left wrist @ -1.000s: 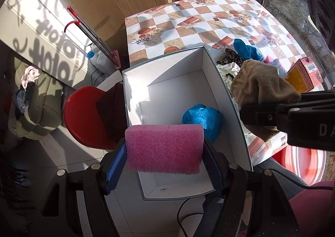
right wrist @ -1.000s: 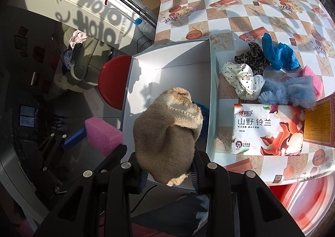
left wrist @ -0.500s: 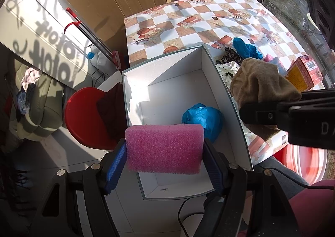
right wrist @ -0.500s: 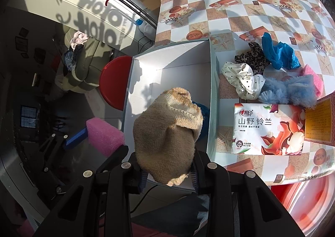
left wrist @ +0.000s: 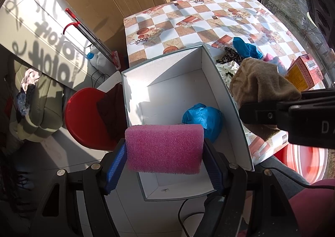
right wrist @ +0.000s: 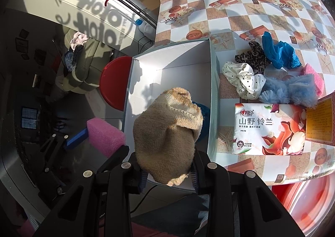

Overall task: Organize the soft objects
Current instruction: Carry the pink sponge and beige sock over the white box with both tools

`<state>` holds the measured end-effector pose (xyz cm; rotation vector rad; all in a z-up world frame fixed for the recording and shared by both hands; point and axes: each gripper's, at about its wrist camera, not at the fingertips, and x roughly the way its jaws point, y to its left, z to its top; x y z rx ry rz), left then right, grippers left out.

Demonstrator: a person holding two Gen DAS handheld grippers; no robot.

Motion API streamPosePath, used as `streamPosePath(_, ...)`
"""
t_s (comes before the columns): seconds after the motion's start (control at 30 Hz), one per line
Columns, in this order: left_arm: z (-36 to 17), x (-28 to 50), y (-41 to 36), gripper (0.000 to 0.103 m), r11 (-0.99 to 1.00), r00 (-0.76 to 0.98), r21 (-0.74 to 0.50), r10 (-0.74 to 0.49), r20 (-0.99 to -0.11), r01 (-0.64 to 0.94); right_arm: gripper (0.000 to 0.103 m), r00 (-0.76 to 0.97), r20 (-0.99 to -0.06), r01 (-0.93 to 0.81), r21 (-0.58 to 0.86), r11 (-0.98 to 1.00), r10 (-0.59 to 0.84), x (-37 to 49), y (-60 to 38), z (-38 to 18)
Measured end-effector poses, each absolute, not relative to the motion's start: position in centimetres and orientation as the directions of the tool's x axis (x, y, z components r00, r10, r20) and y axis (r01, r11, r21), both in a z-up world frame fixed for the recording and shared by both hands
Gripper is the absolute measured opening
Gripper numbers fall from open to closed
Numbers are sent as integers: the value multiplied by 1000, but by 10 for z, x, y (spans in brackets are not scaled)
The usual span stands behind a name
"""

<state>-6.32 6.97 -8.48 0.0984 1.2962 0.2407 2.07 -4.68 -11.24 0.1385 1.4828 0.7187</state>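
Note:
My left gripper [left wrist: 164, 165] is shut on a pink foam sponge [left wrist: 164, 148], held over the near end of an open white box [left wrist: 167, 77]. A crumpled blue bag [left wrist: 202, 119] lies inside the box. My right gripper [right wrist: 168, 175] is shut on a tan knitted sock [right wrist: 167, 134], held above the box's [right wrist: 173, 65] near right part. The sock [left wrist: 259, 84] and the right gripper's black body show at the right of the left wrist view. On the checkered table [right wrist: 240, 13] lie a white dotted scrunchie [right wrist: 242, 80], a leopard scrunchie [right wrist: 252, 59], blue plastic [right wrist: 276, 50] and a blue fluffy piece [right wrist: 291, 90].
A tissue pack [right wrist: 270, 130] and an orange carton [right wrist: 320, 119] lie at the table's right. A pink sponge [right wrist: 314, 77] sits behind the fluffy piece. A red stool [left wrist: 83, 117] stands left of the box, with a sofa [left wrist: 31, 111] further left.

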Motion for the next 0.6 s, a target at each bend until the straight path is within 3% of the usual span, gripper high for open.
streamPosePath(0.6,-101,-62,98,73,968,221,154,197,-955,-197,35,-96,-867,-363,488,793,490,20,-24,-117)
